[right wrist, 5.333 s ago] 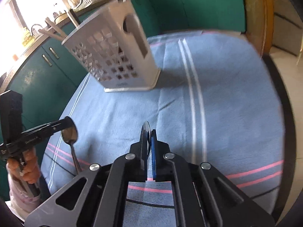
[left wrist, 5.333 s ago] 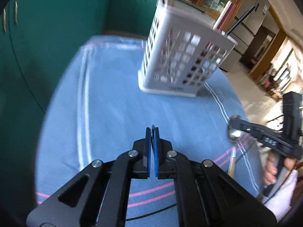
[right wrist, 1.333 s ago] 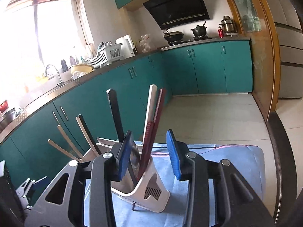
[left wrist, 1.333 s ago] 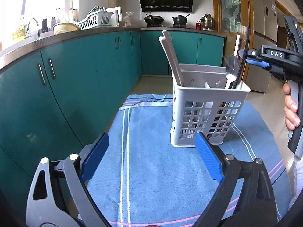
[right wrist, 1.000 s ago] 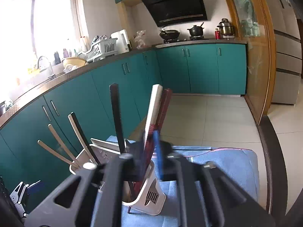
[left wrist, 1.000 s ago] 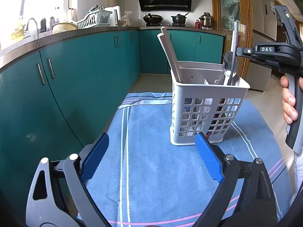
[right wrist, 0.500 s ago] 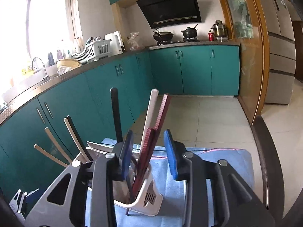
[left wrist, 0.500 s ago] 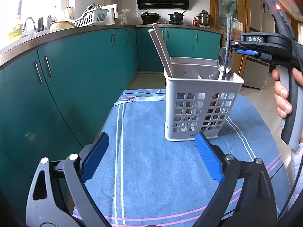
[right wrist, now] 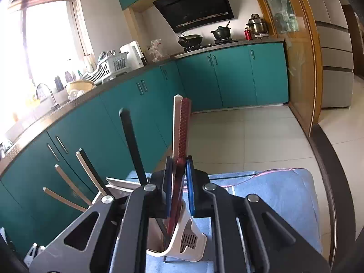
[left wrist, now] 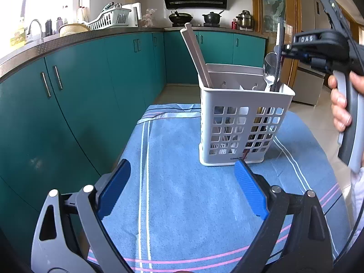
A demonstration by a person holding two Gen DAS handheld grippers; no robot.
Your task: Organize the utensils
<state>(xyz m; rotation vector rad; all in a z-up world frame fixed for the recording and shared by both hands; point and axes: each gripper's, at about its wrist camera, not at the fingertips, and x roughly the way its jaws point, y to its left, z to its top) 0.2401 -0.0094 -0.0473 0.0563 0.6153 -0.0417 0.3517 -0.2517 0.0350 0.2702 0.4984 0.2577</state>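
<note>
A white perforated utensil holder (left wrist: pixel 244 122) stands on the blue towel (left wrist: pixel 186 204). It holds beige chopsticks (left wrist: pixel 196 54), a metal spoon (left wrist: pixel 269 68) and a dark handle (left wrist: pixel 279 52). My left gripper (left wrist: pixel 179 193) is open and empty, low over the towel in front of the holder. My right gripper (right wrist: pixel 178 186) hovers over the holder's right compartment, its blue pads closed around the red and white chopsticks (right wrist: pixel 180 141) standing in the holder (right wrist: pixel 188 243). It also shows in the left wrist view (left wrist: pixel 318 45), above the holder.
Teal cabinets (left wrist: pixel 79 95) run along the left and back. A counter with a sink and a dish rack (left wrist: pixel 107 19) is behind. The towel's far edge (left wrist: pixel 173 111) lies just behind the holder. Tiled floor (right wrist: pixel 250 136) lies beyond.
My right gripper's jaws have closed from open onto the red and white chopsticks in the holder. The left gripper has stayed open and nearly still.
</note>
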